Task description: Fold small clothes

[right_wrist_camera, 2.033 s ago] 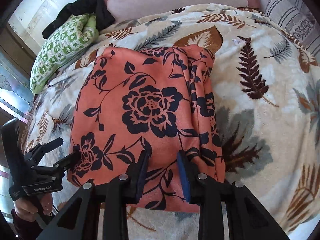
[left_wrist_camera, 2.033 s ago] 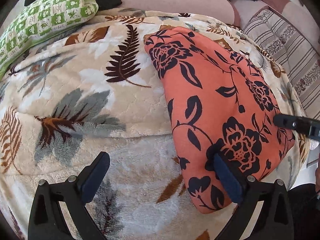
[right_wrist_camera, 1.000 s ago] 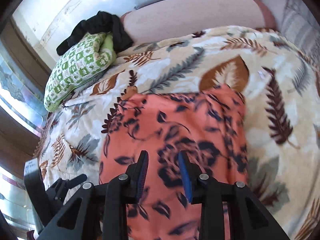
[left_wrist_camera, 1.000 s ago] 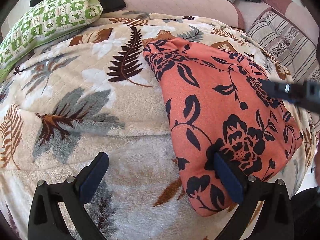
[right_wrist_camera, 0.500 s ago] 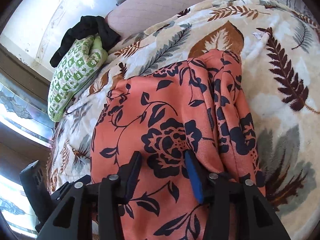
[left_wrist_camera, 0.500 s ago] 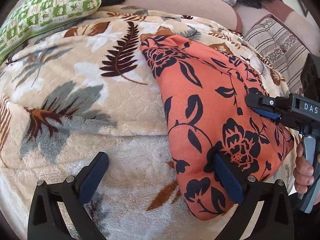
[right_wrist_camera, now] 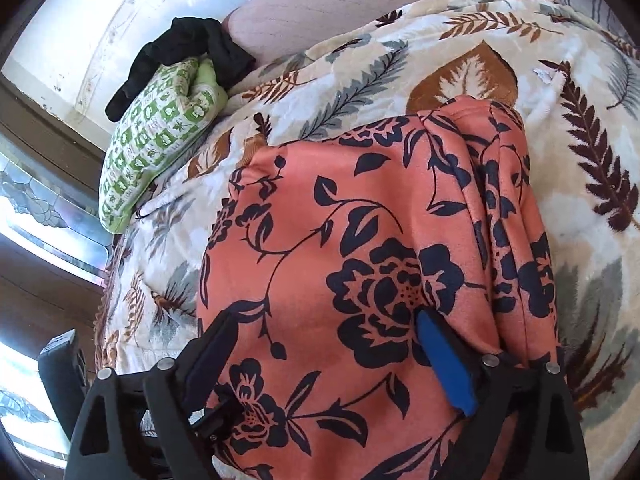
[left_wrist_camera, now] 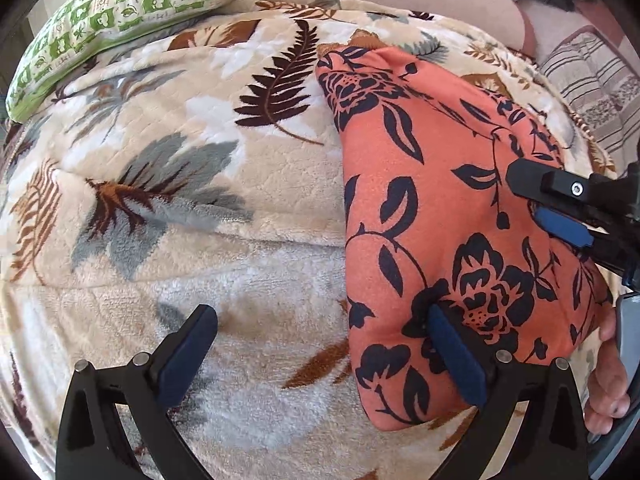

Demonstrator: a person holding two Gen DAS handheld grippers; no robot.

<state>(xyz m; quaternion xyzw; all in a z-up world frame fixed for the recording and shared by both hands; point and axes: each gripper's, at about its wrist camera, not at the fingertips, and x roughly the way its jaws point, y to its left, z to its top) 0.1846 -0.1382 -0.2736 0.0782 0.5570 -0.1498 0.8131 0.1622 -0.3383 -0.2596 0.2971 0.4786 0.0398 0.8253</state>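
Bright daylight, sharp focus throughout, strong fisheye bending and dark vignetted corners in both views.

Black claw (left_wrist_camera: 320,352) frames, blue pads (left_wrist_camera: 456,356), silver screws.

A plush cream blanket printed with brown and grey leaves (left_wrist_camera: 168,208) covers the bed. At its far end lies a green-and-white checked pillow (right_wrist_camera: 160,136), with a crumpled black garment (right_wrist_camera: 188,48) touching its top. A striped beige cushion (left_wrist_camera: 592,92) sits at the far right edge, beside a pink padded headboard (right_wrist_camera: 360,12).
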